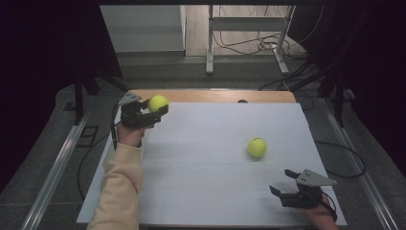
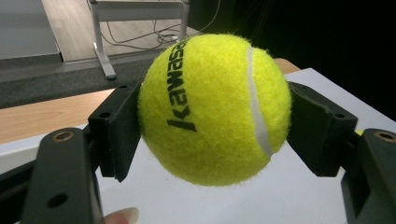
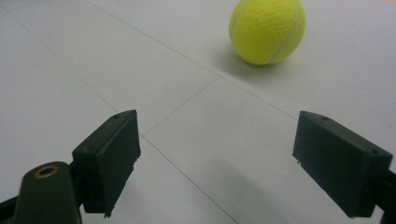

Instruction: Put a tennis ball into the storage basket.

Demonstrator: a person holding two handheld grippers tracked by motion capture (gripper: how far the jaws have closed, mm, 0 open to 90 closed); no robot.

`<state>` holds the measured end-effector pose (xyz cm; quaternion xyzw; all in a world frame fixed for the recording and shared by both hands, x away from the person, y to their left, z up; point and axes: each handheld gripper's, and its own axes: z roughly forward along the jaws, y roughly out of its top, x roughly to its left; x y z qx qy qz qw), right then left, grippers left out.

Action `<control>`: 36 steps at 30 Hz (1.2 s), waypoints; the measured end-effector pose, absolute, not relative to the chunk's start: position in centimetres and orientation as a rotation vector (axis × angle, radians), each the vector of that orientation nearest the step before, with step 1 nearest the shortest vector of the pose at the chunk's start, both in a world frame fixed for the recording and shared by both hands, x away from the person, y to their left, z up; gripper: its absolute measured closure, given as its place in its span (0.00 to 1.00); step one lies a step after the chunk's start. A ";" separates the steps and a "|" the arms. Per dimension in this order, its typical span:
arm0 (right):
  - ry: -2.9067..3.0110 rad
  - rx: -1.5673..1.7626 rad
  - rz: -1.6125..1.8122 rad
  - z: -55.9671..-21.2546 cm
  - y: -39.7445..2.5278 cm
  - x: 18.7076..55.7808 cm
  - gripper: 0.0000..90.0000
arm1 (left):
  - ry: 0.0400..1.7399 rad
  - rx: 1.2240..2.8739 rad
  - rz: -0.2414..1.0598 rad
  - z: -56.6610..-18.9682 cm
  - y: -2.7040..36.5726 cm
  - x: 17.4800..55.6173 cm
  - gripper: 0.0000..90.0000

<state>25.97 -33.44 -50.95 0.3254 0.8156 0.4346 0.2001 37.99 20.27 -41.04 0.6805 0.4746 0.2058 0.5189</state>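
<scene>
My left gripper (image 1: 156, 106) is raised over the far left corner of the white table (image 1: 215, 191), shut on a yellow-green tennis ball (image 1: 158, 102). In the left gripper view the ball (image 2: 212, 109), with black lettering and a white seam, is squeezed between the two black pads (image 2: 116, 130). A second tennis ball (image 1: 257, 147) rests on the table right of centre. My right gripper (image 1: 281, 181) hovers low at the near right corner, open and holding nothing. In the right gripper view that ball (image 3: 267, 30) lies ahead, beyond the spread pads (image 3: 109, 154).
A wooden strip (image 1: 210, 96) runs along the table's far edge, with a small dark spot (image 1: 242, 101) on it. Beyond it stand metal frame legs (image 1: 209, 43) and loose cables (image 1: 258, 45) on the floor. Dark curtains close in both sides.
</scene>
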 end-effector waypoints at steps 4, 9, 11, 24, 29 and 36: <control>2.279 0.910 1.215 -50.9 -33.4 26.0 0.17 | 1.148 1.623 0.503 -40.9 20.7 37.9 0.28; 2.279 0.911 1.214 -50.9 -33.4 26.0 0.17 | 1.158 1.611 0.515 -40.8 21.3 37.8 0.28; 2.279 0.910 1.214 -50.9 -33.4 26.0 0.17 | 1.160 1.610 0.517 -40.8 21.4 37.7 0.28; 2.277 0.909 1.218 -50.9 -33.4 25.9 0.17 | 1.205 1.574 0.550 -40.8 23.2 37.4 0.28; 2.278 0.908 1.217 -50.9 -33.4 25.9 0.17 | 1.218 1.559 0.560 -40.7 23.9 37.3 0.28; 2.278 0.906 1.219 -50.9 -33.4 25.9 0.17 | 1.238 1.541 0.579 -40.6 24.8 37.0 0.28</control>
